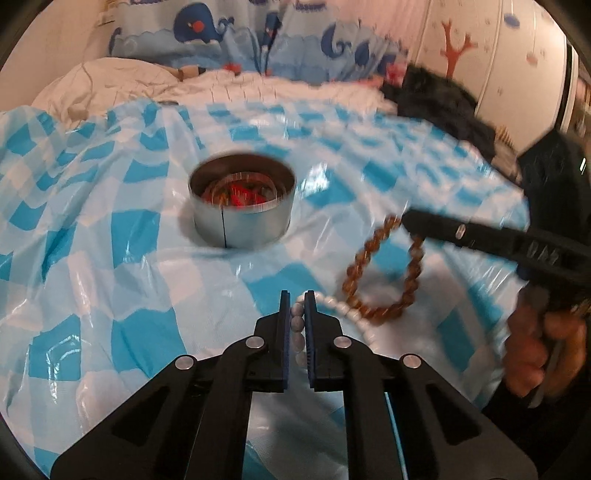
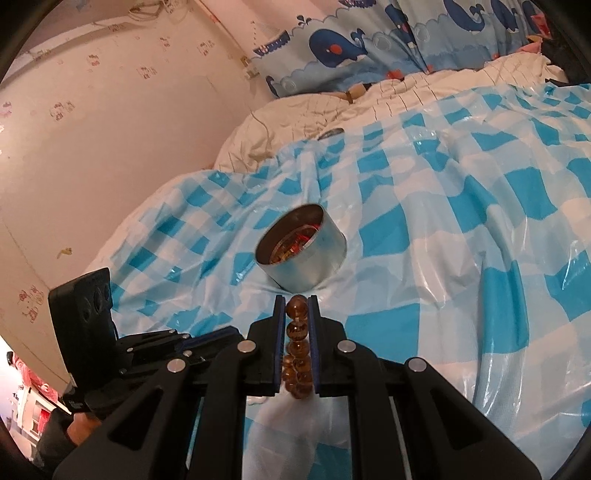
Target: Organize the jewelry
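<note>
A round metal tin [image 1: 242, 206] stands on the blue-and-white checked plastic sheet [image 1: 92, 258] and holds red and amber jewelry. It also shows in the right wrist view [image 2: 303, 251]. My left gripper [image 1: 297, 299] is shut on a white bead bracelet [image 1: 347, 312] near the sheet, in front of the tin. My right gripper [image 2: 297, 302] is shut on an amber bead bracelet [image 2: 296, 345], just in front of the tin. In the left wrist view the right gripper [image 1: 406, 218] holds the amber bracelet [image 1: 384, 273] hanging above the sheet, right of the tin.
The sheet covers a bed with a white quilt [image 1: 110, 85] behind it. A whale-print curtain [image 1: 236, 33] hangs at the back. A dark furry garment [image 1: 443, 103] lies at the far right. A wall [image 2: 92, 129] runs along the bed's left side.
</note>
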